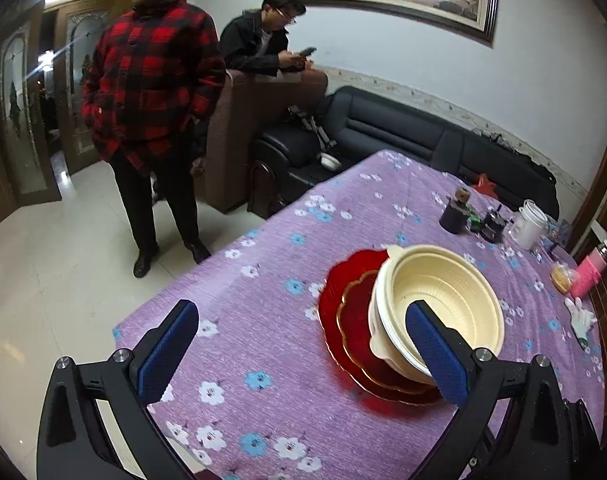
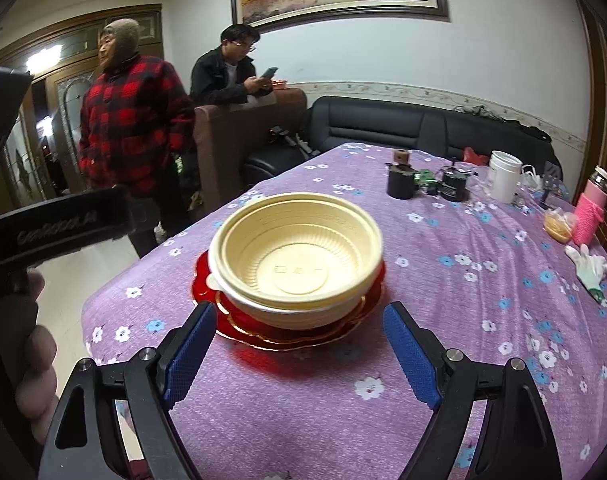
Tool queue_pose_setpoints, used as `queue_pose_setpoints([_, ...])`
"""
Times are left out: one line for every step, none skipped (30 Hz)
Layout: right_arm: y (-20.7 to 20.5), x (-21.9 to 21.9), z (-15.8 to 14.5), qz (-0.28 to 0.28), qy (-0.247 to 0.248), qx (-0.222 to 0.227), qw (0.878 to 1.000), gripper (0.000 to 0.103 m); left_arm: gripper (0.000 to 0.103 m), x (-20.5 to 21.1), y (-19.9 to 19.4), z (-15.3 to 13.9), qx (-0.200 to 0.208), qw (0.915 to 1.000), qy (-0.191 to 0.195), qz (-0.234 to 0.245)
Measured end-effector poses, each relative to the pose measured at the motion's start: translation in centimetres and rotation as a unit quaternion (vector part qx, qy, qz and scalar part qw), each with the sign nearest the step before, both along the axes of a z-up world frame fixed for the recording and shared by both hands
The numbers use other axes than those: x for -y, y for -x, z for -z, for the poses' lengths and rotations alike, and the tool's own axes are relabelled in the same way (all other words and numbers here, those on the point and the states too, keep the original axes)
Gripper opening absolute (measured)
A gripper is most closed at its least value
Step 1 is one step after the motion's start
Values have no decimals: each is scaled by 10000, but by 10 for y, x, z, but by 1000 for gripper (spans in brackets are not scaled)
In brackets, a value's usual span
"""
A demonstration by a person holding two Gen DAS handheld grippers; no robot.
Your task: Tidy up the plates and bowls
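Observation:
Two cream plastic bowls (image 2: 295, 256) sit nested on a stack of red gold-rimmed plates (image 2: 287, 332) on the purple flowered tablecloth. The same bowls (image 1: 439, 300) and plates (image 1: 343, 304) show in the left wrist view. My left gripper (image 1: 303, 320) is open and empty, left of the stack, with its right finger in front of the bowls. My right gripper (image 2: 301, 320) is open and empty, just in front of the stack. The left gripper's black body (image 2: 59, 228) shows at the left of the right wrist view.
At the table's far right stand a dark cup (image 2: 401, 182), a black jar (image 2: 453, 184), a white tub (image 2: 503, 176), a pink bottle (image 2: 591, 212) and a white glove (image 2: 589, 266). Two people (image 2: 131, 128) and a black sofa (image 2: 403, 124) are beyond the table.

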State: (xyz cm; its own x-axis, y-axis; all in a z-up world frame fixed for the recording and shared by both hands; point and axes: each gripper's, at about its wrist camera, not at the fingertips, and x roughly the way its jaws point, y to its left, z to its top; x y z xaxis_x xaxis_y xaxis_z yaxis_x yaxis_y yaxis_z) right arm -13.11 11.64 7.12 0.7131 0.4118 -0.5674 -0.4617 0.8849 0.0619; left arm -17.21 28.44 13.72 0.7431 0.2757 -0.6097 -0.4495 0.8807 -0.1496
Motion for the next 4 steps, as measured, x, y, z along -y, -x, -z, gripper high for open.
queue_pose_setpoints([0,-1,1,-29,1,-11,10000,89,103,1,2,-1,67,10000,-70,-12])
queue_pose_setpoints([0,-2,1,-59,-1,-32,10000,89,103,3,4,-1,115,9998,-143,-12])
queue_pose_setpoints([0,-2,2,-75,-4,-47,10000,89,103,5,3,-1,119,9997,-192,12])
queue_pose_setpoints([-1,-1,3,-77,-10,-60,10000,89,103,6,2,-2,73,9997,-234,52])
